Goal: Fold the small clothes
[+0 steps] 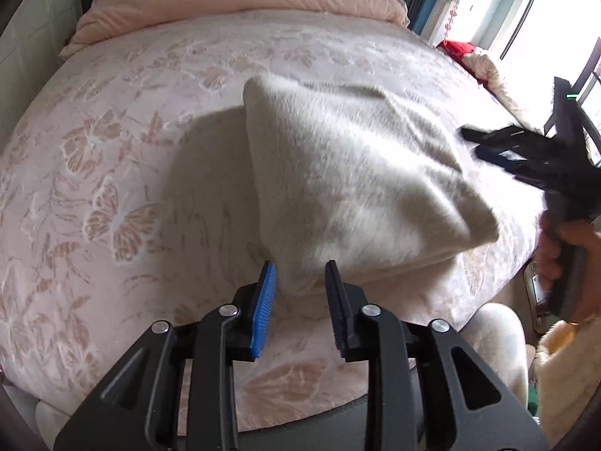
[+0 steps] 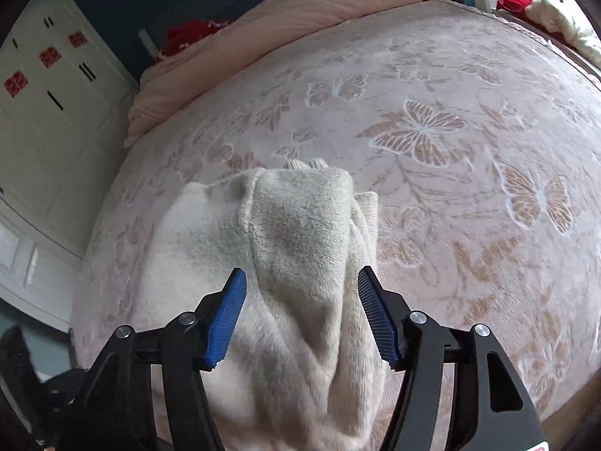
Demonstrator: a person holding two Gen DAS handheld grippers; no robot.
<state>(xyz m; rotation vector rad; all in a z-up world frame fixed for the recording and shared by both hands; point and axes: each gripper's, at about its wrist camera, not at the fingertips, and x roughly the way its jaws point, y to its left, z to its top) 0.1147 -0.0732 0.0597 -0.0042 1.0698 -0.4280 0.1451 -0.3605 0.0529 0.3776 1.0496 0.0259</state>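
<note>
A cream fleece garment (image 1: 353,173) lies folded in layers on the pink butterfly bedspread (image 1: 112,158). My left gripper (image 1: 300,274) is open, its fingers either side of the garment's near corner. My right gripper (image 2: 300,282) is open just above a raised fold of the same garment (image 2: 300,233), and it also shows at the garment's right edge in the left wrist view (image 1: 484,143). Neither gripper holds the cloth.
A rolled pink quilt (image 1: 240,3) lies across the head of the bed. Red and cream cloth (image 1: 473,56) sits at the bed's right side by the window. White cabinets (image 2: 45,112) stand to the left of the bed. The bed's near edge is under my left gripper.
</note>
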